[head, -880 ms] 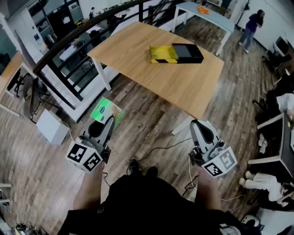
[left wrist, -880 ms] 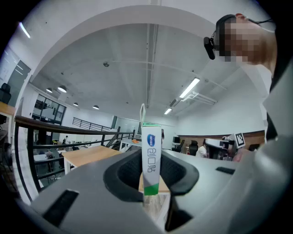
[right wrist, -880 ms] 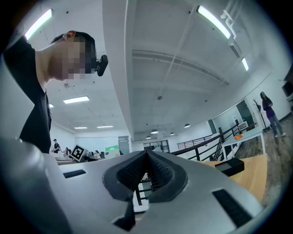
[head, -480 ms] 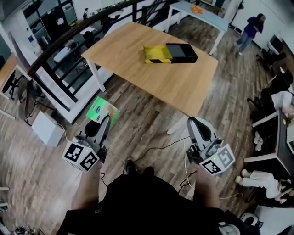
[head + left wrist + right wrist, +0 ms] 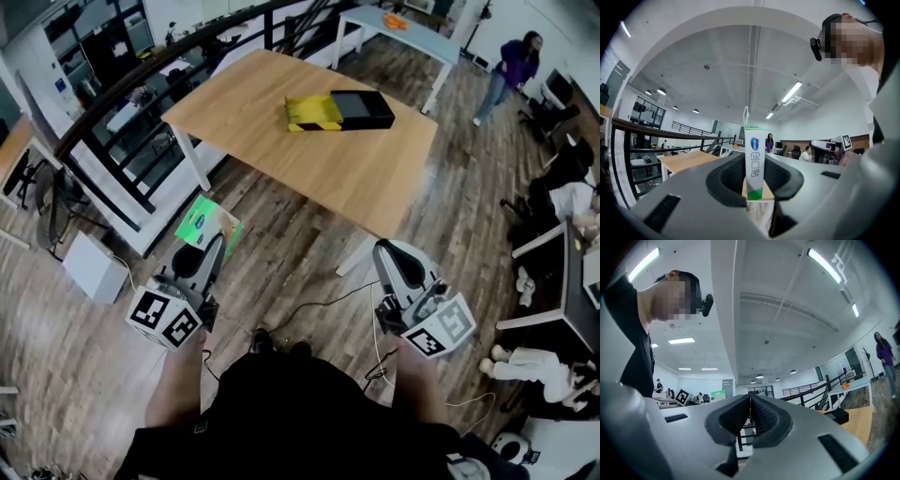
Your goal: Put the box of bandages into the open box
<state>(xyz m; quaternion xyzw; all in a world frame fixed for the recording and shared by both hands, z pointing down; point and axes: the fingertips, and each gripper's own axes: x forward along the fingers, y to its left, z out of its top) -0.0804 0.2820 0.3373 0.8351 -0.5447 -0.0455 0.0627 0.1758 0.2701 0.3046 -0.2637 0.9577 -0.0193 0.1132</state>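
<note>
The box of bandages, green and white, is clamped edge-on in my left gripper, low over the wooden floor at the left. In the left gripper view the box of bandages stands upright between the pads of the left gripper. The open box, a black tray with a yellow-and-black lid beside it, lies on the far wooden table. My right gripper is shut with nothing in it; the right gripper shows its pads pressed together.
A dark railing runs along the left of the table. A white box and cables lie on the floor. A person in purple walks at the back right, and seated people fill desks on the right.
The table and open box have drifted left and slightly up in the head view. Both grippers shifted a little left and keep their pose; the left one still grips the bandage box.
</note>
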